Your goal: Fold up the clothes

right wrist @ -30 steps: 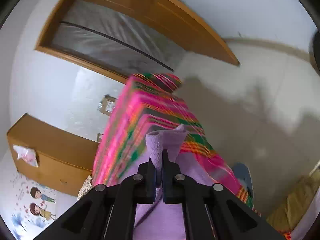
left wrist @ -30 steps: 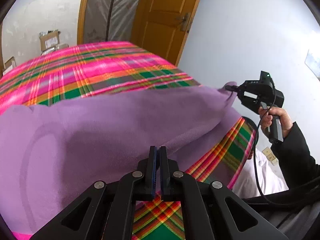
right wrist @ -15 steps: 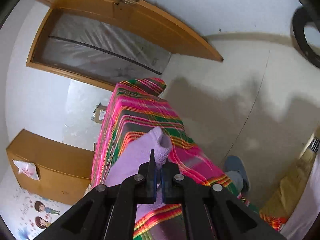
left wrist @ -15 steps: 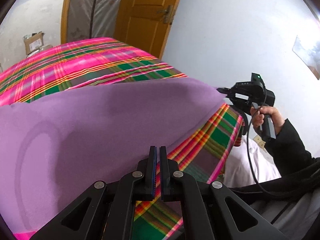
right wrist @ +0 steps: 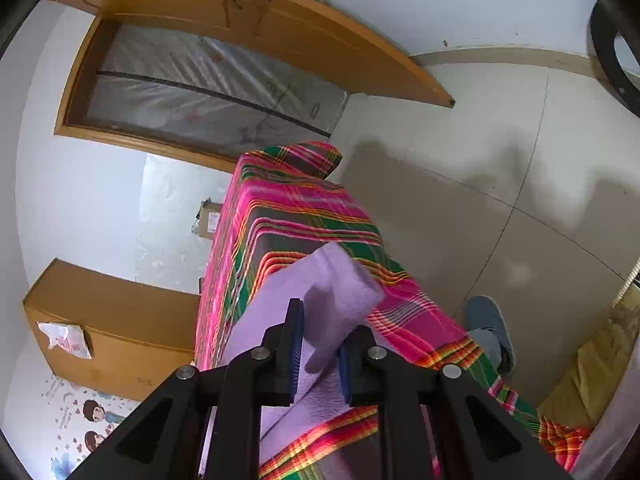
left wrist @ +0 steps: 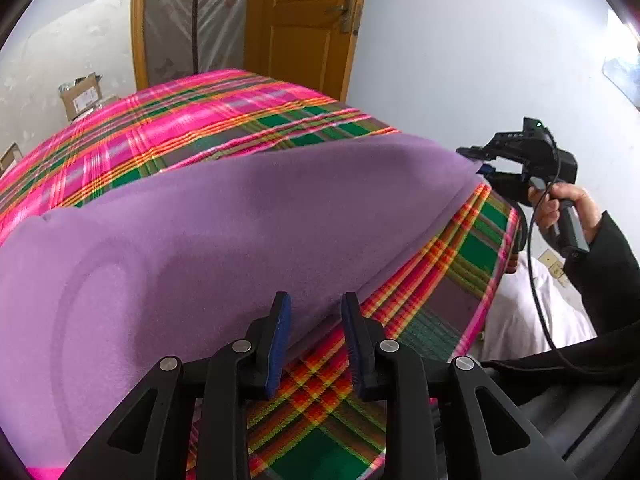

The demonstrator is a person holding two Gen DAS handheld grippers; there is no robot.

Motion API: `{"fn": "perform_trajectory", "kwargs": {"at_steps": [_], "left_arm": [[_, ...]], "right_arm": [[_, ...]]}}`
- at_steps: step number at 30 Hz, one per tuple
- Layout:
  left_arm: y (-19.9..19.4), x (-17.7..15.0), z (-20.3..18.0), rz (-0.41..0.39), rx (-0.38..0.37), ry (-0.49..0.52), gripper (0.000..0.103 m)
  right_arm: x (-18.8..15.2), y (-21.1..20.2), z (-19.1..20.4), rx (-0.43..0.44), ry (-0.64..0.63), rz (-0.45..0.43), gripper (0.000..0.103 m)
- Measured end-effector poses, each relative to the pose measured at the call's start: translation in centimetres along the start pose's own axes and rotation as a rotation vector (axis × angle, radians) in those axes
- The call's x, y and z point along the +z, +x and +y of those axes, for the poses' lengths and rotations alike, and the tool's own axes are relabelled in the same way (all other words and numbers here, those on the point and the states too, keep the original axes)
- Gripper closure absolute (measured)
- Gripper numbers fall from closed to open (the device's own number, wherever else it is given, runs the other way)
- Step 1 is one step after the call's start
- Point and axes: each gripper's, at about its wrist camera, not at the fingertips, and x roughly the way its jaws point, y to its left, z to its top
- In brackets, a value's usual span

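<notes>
Left wrist view first: the purple cloth (left wrist: 224,232) lies spread flat over the plaid-covered table (left wrist: 460,280), its near edge running along the table's near side. The left gripper (left wrist: 316,320) hangs over that near edge with its jaws parted to a narrow gap; they have just been opening, and the hem of the cloth sits in the gap without either blue pad visibly pressing on it. At the table's right-hand corner the right gripper (left wrist: 480,164) shows as a black rig, held by a hand (left wrist: 560,204) in a dark sleeve (left wrist: 608,264), its tip right at the cloth's far right corner. From the right wrist view, that corner of the purple cloth (right wrist: 336,292) stands up as a loose flap above the table (right wrist: 288,216), which runs away toward a wooden door frame (right wrist: 248,12). The right gripper (right wrist: 318,346) has also just been opening; its jaws stand a little apart with the flap between them, and the cloth appears to rest against the right-hand pad, though I cannot tell if it is pinched. A cardboard box (left wrist: 80,94) sits on the floor beyond the table's far end, near the orange door (left wrist: 304,20).
</notes>
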Motion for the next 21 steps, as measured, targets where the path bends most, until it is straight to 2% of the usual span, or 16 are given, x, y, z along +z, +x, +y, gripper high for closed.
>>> {"fn": "perform_trajectory", "kwargs": {"at_steps": [6,8,9,12,18,21], "left_arm": [[0.1,-0.2,-0.1,-0.006,0.015,0.021,0.076],[0.1,-0.2,-0.3,-0.008,0.018,0.034,0.084],[0.2,-0.2,-0.4,-0.009,0.023,0.037,0.095],[-0.1,-0.1,0.0,-0.027,0.015,0.020,0.100],[-2.9,0.4,-0.4,-0.102,-0.024,0.035,0.101],[-2.4,0.1,-0.1,-0.079,-0.061,0.025,0.101]], "right_arm": [[0.1,-0.4,1.3,0.029,-0.047,-0.009,0.087],[0.1,-0.5,1.8,0.019,-0.070,-0.020,0.091],[0.1,-0.5,2.0,0.014,-0.081,-0.024,0.097],[0.3,-0.7,2.7,0.018,-0.087,-0.038,0.100],[0.0,-2.8,4.7,0.057,-0.147,-0.085,0.100],[-0.4,-2.6,2.9,0.008,-0.120,-0.059,0.101]]}}
